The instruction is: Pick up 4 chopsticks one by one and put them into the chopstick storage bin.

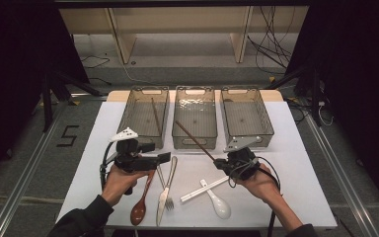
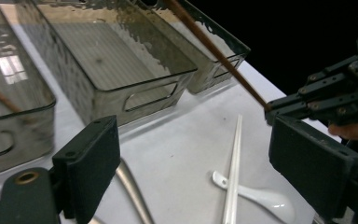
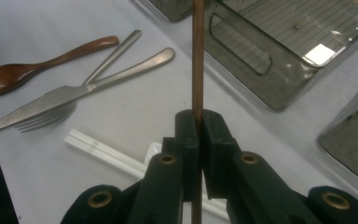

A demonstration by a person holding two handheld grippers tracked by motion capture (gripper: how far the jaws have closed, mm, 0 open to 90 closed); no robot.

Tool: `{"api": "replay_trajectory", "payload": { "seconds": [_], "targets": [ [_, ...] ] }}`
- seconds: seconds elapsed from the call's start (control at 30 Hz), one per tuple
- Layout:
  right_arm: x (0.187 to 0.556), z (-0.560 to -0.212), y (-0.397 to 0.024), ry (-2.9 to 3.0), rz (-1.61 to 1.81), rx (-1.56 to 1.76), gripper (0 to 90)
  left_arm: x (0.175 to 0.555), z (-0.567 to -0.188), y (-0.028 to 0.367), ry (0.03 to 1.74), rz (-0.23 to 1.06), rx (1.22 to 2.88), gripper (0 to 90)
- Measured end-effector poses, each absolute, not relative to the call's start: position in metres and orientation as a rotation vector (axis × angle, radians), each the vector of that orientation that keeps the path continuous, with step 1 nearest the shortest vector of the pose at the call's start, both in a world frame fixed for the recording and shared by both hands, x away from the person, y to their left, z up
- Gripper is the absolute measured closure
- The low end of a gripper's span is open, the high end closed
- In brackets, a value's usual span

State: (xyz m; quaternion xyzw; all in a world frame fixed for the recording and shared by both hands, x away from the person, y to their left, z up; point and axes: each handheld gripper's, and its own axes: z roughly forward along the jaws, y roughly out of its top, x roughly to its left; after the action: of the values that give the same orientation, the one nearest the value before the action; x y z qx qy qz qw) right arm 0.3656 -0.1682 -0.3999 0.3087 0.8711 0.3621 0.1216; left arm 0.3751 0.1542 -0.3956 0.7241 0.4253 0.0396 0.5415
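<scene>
Nearest to me in the right gripper view, my right gripper (image 3: 198,122) has its two black jaws pressed together on a thin brown wooden chopstick (image 3: 197,56), a straight round stick. In the high view that chopstick (image 1: 195,140) slants up from the right gripper (image 1: 219,163) toward the middle bin (image 1: 194,140), with its far end over that bin's front wall and the whole stick off the surface.

I count three bins, all smoky clear plastic, rectangular, with cut-out handles and ribbed floors. The left bin (image 1: 128,118) sits just beside the middle bin and holds a second brown chopstick (image 1: 155,116); the right bin (image 1: 264,121) sits on the middle bin's other side.

On the white surface (image 1: 296,163) in front of the middle bin I count one glossy brown wooden spoon (image 1: 140,207), one steel knife (image 1: 165,190), one steel fork (image 1: 163,185), one white ceramic spoon (image 1: 218,200) and one pair of white chopsticks (image 1: 203,189) lying across it.

My left gripper (image 1: 167,157) hangs in front of the left bin with its jaws spread wide, holding and touching nothing.
</scene>
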Motion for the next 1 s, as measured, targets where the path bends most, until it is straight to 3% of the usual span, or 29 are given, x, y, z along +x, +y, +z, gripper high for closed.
{"api": "replay_trajectory", "payload": {
  "seconds": [0.57,1.0],
  "targets": [
    [0.358,-0.398,-0.145,2.527,1.172,0.849,86.6,0.393,-0.398,0.118,1.017,-0.005,1.691,22.1],
    [0.353,-0.399,-0.130,2.522,1.221,0.805,86.5,0.392,-0.400,0.115,0.997,-0.083,1.671,46.1]
  ]
}}
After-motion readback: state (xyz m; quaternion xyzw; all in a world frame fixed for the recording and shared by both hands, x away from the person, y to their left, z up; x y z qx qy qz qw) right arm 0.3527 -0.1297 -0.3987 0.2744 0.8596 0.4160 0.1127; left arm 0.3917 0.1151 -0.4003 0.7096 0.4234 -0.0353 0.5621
